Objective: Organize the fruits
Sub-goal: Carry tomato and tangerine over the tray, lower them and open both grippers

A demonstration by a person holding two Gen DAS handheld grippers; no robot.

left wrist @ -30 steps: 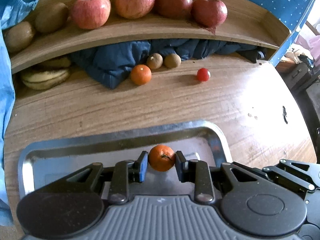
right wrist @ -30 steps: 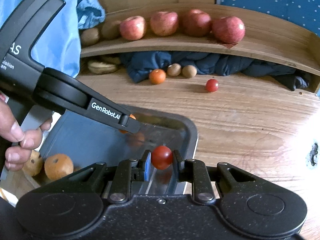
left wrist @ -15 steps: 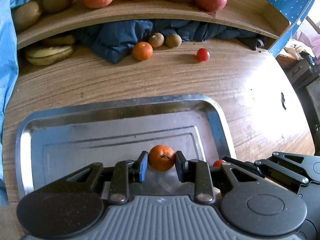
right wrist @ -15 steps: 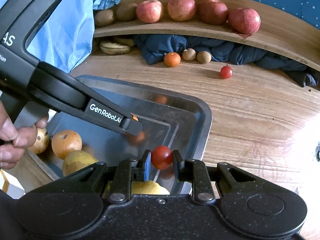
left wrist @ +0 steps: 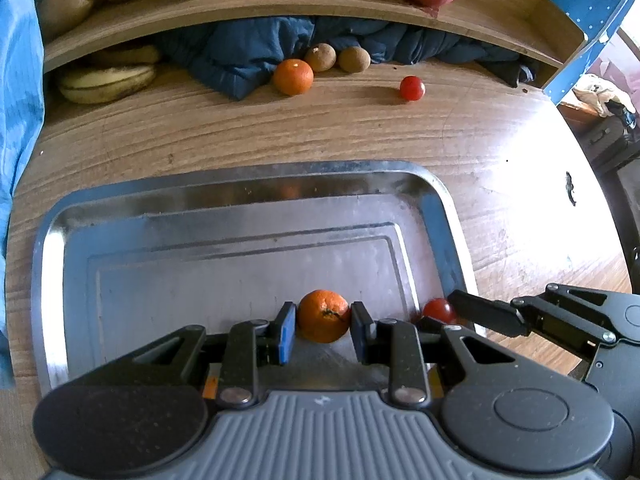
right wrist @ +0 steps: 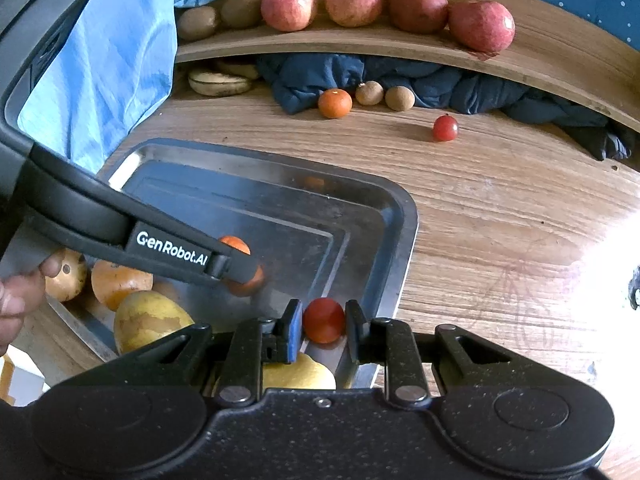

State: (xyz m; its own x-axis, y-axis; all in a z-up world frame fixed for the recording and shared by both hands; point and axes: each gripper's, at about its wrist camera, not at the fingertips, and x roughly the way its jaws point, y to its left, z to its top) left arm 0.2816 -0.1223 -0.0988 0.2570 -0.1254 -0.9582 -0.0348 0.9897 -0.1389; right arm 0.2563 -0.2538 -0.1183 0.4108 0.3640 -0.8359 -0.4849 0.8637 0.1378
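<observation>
Left wrist view: we hold a small orange mandarin point(left wrist: 323, 315) clenched between the blue-padded fingers of the left gripper point(left wrist: 323, 332), low over the near part of the shiny rectangular metal tray point(left wrist: 248, 184). Just to its right, the right gripper point(right wrist: 323, 330) grasps a small red cherry tomato point(right wrist: 323, 319) over the tray's near right corner; whether either fruit touches the tray floor, we cannot tell.

The right wrist view shows fruit already lying at the tray's near left end: a yellow-green mango point(right wrist: 150, 320), a round orange point(right wrist: 120, 280) and a brown spotted fruit point(right wrist: 68, 276).

Left on the wooden table point(left wrist: 480, 152), far from the tray, we count a second mandarin point(left wrist: 293, 76), two small brown round fruits point(left wrist: 320, 57), a second cherry tomato point(left wrist: 412, 88) and pale bananas point(left wrist: 106, 84). The red apples point(right wrist: 290, 7) and kiwis point(right wrist: 198, 22) sit lined up on the wooden shelf point(right wrist: 320, 44). We judge the job roughly half done: two releases are pending, several loose pieces remain.
</observation>
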